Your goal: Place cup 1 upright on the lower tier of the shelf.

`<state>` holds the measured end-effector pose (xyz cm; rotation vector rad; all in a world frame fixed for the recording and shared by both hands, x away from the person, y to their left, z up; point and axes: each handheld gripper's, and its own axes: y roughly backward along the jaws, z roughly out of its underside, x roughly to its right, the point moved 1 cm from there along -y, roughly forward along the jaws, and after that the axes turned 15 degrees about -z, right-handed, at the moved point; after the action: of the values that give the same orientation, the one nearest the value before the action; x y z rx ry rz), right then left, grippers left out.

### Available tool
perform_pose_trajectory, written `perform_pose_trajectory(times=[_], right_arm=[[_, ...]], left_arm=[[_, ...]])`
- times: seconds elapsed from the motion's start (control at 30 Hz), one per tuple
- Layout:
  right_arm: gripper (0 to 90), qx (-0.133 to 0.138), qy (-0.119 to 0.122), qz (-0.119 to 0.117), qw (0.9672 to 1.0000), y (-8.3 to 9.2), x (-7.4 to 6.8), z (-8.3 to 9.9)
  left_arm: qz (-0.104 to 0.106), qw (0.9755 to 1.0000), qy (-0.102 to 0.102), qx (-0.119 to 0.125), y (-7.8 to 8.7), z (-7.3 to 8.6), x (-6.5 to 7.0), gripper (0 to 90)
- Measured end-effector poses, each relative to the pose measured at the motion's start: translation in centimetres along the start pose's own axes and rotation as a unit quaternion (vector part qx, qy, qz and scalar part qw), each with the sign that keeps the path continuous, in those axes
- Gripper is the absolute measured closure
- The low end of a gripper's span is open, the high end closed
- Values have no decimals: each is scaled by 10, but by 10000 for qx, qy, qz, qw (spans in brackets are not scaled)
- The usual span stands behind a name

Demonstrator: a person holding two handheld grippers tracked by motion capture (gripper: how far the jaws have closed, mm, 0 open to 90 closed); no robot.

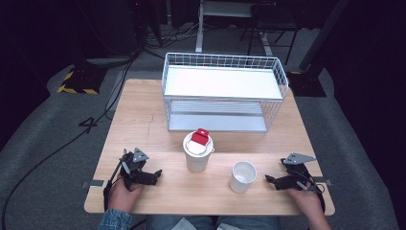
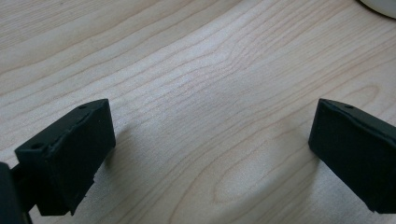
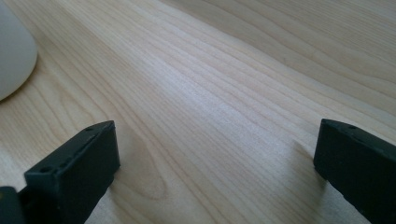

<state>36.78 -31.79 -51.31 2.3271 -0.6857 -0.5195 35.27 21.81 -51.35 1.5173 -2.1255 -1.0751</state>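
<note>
Start: my left claw (image 1: 152, 176) and right claw (image 1: 271, 180) wide, empty; lidded cup (image 1: 197, 152) and open cup (image 1: 242, 177) untouched between them.

Left gripper (image 1: 154, 175): we hold it low over the table (image 1: 143, 120), near its front left corner, jaws wide apart, nothing between.
Right gripper (image 1: 271, 180): low near the table's front right corner, jaws wide apart too.
</note>
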Motion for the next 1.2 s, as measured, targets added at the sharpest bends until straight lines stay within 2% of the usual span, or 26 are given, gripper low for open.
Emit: perform_pose_trajectory(times=[0.13,0.8,0.93,1.2], right_arm=[[4,8,-73,77,9999,0,0,0],[4,17,-105,111,9999,0,-1,0],[26,47,-110,121,9999,1,0,1],[31,356,-6,254,9990,18,-6,-3]], left_arm=[[-16,10000,6,-6,0,0,0,10],[-39,10000,-8,-2,0,0,0,10],[-39,10000,-6,-2,0,0,0,10],[-39,10000,-4,0,0,0,0,10]])
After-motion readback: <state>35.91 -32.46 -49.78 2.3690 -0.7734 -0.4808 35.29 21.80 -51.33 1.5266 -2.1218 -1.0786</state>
